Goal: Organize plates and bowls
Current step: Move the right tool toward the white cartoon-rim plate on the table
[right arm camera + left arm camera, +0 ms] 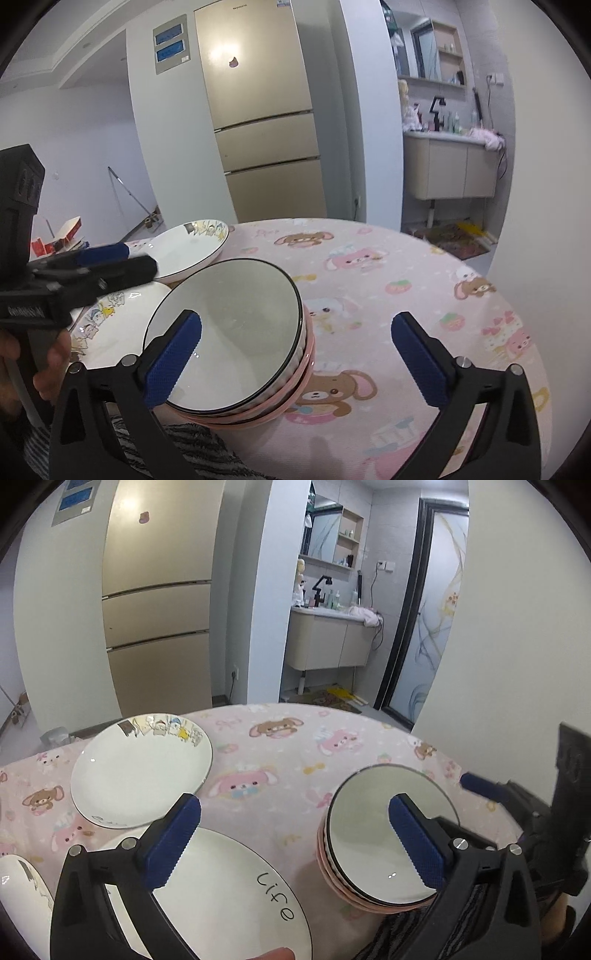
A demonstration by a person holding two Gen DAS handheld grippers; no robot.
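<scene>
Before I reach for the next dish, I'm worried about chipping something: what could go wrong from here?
1. The stack of bowls sits near the table's near edge, right by the open right claw; a careless sweep could shove it off.
2. The open left claw hovers over the "Life" plate; dropping down could knock its rim.
3. The cartoon plate lies close to the cloth-covered table edge.

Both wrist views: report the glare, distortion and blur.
Left wrist view: fisheye bends the fridge and walls, black vignette in the corners; small glints on the stacked bowls; focus crisp. Right wrist view: same bending; a bright glare patch on the fridge door; the top bowl looks grey with reflection.
</scene>
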